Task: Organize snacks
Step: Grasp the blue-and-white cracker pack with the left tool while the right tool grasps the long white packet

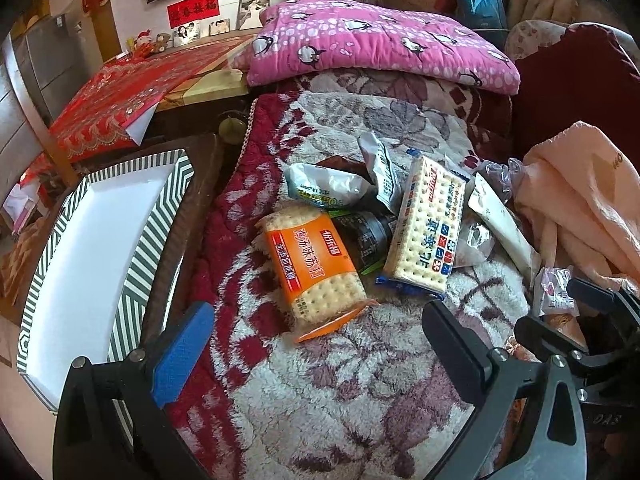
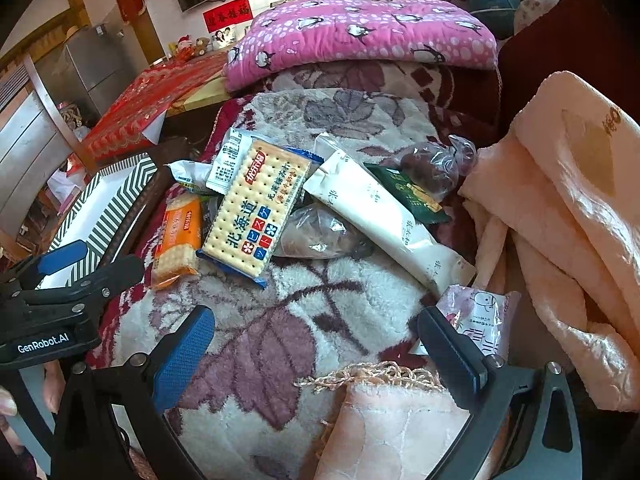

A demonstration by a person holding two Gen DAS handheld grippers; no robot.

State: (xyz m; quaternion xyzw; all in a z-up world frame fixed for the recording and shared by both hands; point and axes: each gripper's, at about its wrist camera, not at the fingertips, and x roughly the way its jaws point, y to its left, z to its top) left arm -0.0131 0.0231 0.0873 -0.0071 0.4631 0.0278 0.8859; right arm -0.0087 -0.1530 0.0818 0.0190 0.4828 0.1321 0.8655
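Observation:
A pile of snacks lies on a floral blanket. An orange cracker pack (image 1: 316,268) (image 2: 178,236) lies nearest the box. A blue-edged cracker pack (image 1: 426,228) (image 2: 256,204) leans on a dark packet (image 1: 366,236). A long white packet (image 2: 384,208) (image 1: 502,224), a green packet (image 2: 412,194), clear bags (image 2: 320,236) and a small pink packet (image 2: 476,316) (image 1: 554,292) lie to the right. A striped box (image 1: 96,248) (image 2: 100,208) with a white inside sits on the left. My left gripper (image 1: 316,344) (image 2: 92,256) is open and empty before the orange pack. My right gripper (image 2: 316,340) (image 1: 560,308) is open and empty near the pink packet.
A pink penguin pillow (image 1: 380,40) lies behind the pile. A peach blanket (image 2: 560,220) is bunched on the right, and a fold of it (image 2: 400,428) lies under my right gripper. A red cloth covers a table (image 1: 132,96) at the back left.

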